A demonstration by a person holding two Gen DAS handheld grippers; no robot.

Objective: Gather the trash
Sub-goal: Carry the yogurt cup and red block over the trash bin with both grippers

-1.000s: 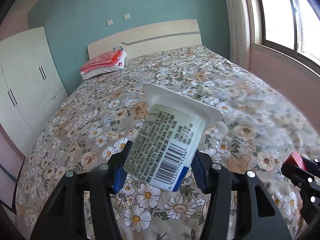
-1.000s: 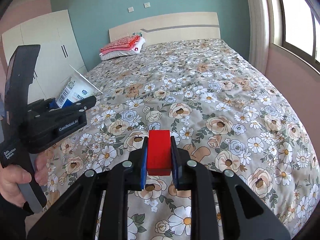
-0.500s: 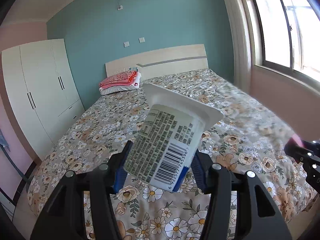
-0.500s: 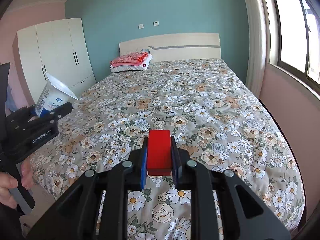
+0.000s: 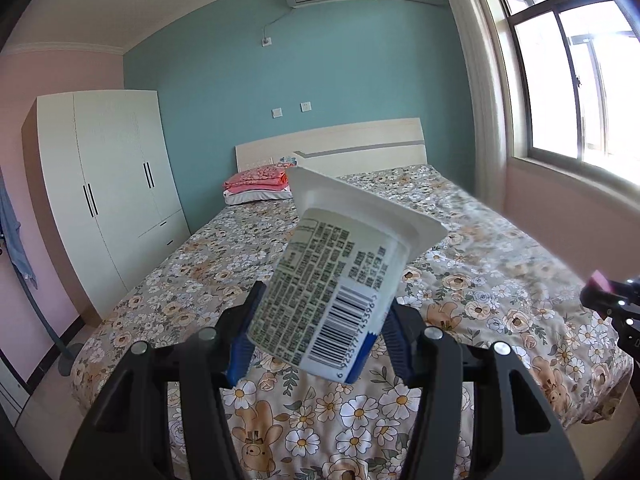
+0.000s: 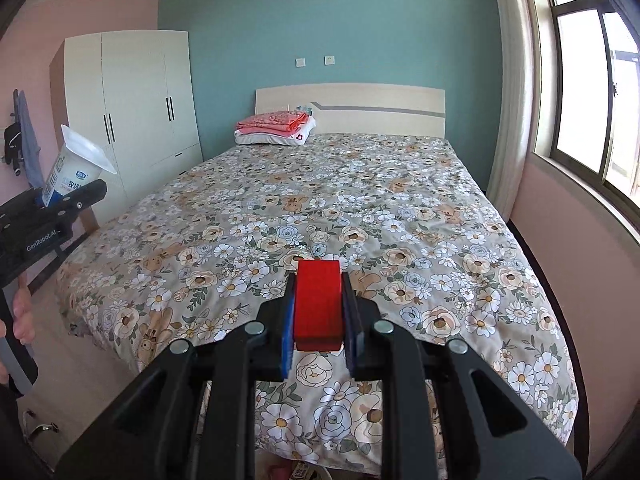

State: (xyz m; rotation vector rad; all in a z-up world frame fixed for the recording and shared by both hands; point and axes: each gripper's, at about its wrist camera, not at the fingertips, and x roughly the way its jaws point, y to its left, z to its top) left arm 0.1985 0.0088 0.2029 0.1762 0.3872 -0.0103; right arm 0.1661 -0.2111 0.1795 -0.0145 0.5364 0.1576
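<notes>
Two pieces of trash are already in hand, one per gripper, and both hang clear of the bed (image 6: 400, 200) at its near end. The left gripper (image 5: 320, 340) has its jaws partly apart and pressed on the lower body of a white yogurt cup (image 5: 340, 284); the cup's long axis tilts up and away toward the far right, wide lidded rim at the far end and base nearest the camera. The right gripper (image 6: 319, 312) is closed about as tight as it goes on a small red block (image 6: 319, 304), which stands upright between the blue pads with its top face showing above them.

From the right wrist view, the left gripper (image 6: 52, 216) and its cup (image 6: 76, 172) sit at the far left of the scene, well apart from the red block, with part of the person's hand (image 6: 22, 312) on the handle below. From the left wrist view, the tip of the right gripper (image 5: 608, 304) shows at the right edge.

No bin is plainly in sight. Something pale and printed shows at the bottom edge of the right wrist view, below the gripper, possibly a bag or container, though too little is visible to say. Judging by that, the drop point lies low and near, so both grippers would have to tip downward, and the right hand looks the nearer of the two.
</notes>
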